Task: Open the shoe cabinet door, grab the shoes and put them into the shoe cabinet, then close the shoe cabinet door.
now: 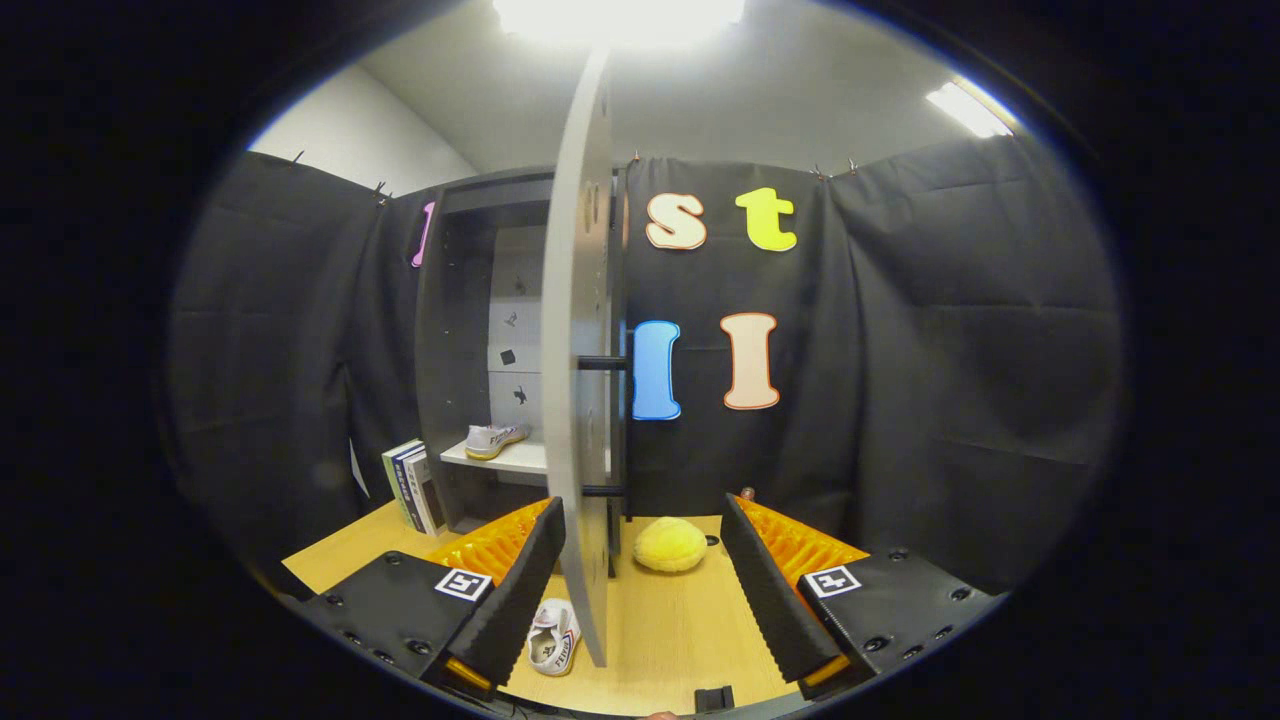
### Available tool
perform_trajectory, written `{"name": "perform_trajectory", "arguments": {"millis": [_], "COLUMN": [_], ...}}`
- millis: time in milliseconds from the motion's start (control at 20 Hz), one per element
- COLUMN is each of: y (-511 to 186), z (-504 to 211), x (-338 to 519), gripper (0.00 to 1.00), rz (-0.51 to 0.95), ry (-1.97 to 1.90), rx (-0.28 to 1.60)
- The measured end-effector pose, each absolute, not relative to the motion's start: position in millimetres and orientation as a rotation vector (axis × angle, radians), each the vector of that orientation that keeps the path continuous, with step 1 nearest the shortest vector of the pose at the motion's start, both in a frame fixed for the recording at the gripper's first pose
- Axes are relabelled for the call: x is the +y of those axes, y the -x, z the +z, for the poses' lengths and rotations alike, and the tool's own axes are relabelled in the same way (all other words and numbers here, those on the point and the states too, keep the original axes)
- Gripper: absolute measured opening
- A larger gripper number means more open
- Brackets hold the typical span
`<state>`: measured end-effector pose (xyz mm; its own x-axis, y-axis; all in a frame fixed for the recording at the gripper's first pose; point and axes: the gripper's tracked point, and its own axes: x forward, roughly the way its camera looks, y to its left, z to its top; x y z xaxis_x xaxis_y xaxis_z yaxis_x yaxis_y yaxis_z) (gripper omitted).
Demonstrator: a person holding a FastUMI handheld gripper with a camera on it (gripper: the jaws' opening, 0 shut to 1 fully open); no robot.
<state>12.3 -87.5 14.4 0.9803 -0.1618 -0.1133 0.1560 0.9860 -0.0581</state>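
The dark shoe cabinet (455,340) stands at the back left with its grey door (583,380) swung open edge-on toward me. The door's free edge reaches between my fingers. One white shoe (494,438) rests on the white shelf (505,458) inside the cabinet. A second white shoe (553,638) lies on the wooden table (680,620) just left of the door's bottom corner, beside my left finger. My gripper (645,590) is open, fingers wide apart, nothing pressed between them. A black bar handle (603,363) sticks out of the door's right face.
A yellow plush ball (670,545) lies on the table right of the door, ahead of the fingers. Books (413,485) lean against the cabinet's left side. Black cloth walls close the booth behind and to the right. A small black block (714,698) sits at the table's near edge.
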Motion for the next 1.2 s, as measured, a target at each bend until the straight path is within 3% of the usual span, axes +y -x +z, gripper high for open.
{"name": "perform_trajectory", "arguments": {"millis": [500, 750, 1200], "y": [-10, -58, -115], "z": [-25, -81, -226], "x": [5, 54, 55], "gripper": [0.98, 0.98, 0.98], "rz": [0.013, 0.029, 0.027], "ry": [0.018, -0.01, -0.054], "rx": [0.236, 0.344, 0.706]}}
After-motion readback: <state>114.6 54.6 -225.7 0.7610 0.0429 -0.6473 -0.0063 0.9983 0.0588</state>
